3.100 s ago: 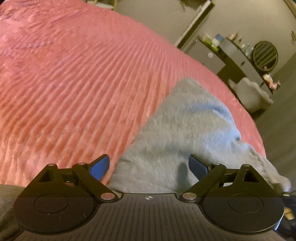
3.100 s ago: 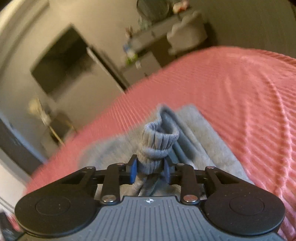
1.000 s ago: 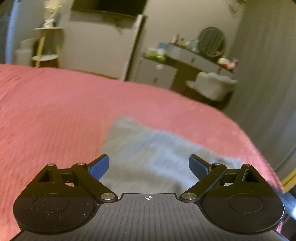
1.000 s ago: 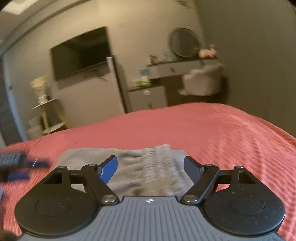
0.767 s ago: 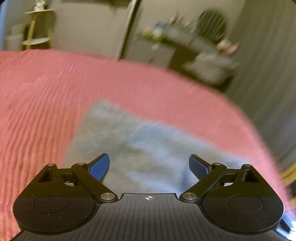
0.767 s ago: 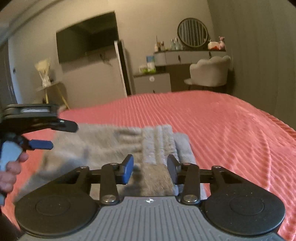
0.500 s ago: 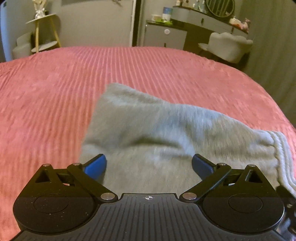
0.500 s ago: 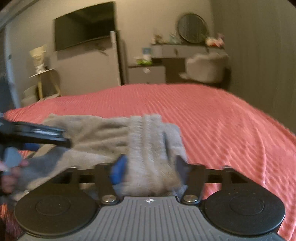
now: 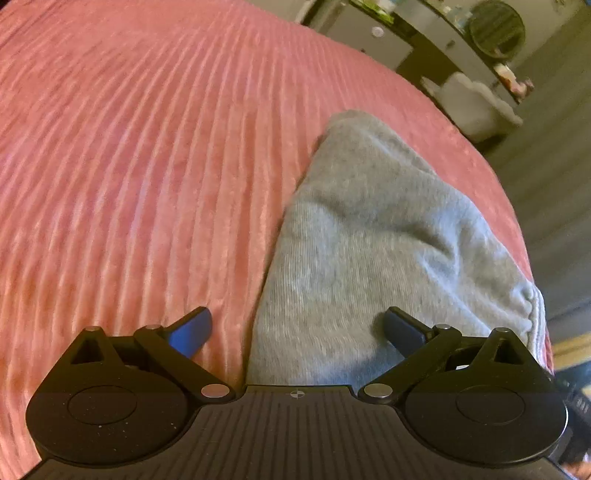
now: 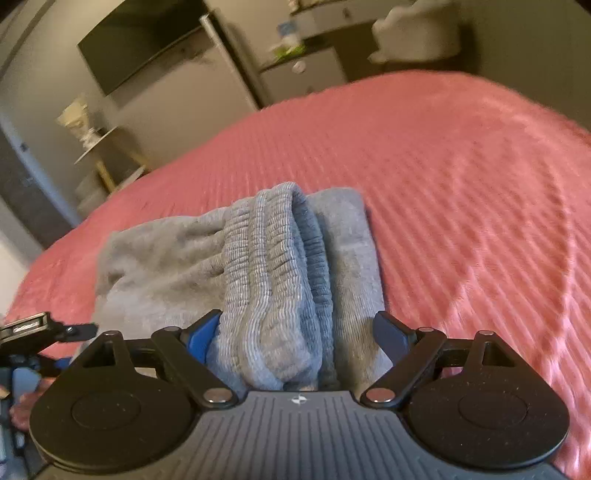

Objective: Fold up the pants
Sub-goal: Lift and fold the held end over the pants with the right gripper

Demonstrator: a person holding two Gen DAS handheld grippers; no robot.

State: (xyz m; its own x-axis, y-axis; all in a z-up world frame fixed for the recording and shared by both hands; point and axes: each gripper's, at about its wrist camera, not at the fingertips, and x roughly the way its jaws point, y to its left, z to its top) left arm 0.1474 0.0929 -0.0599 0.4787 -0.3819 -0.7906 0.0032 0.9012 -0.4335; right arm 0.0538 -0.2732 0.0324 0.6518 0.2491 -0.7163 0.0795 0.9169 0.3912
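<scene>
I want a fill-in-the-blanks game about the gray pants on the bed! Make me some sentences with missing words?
1. The gray pants lie on a bedspread whose colour is ____.
2. The right gripper has its jaws ____, with the ribbed waistband between them.
3. The round mirror stands on the dresser, far beyond the ____ gripper.
4. The blue pads of both grippers press on ____.

Missing words: pink; open; left; nothing

A home bedroom, shown by the pink ribbed bedspread (image 10: 461, 177), wall-mounted television (image 10: 140, 40), round-mirrored dressing table (image 9: 496, 27) and pale upholstered chair (image 9: 469, 107).
</scene>
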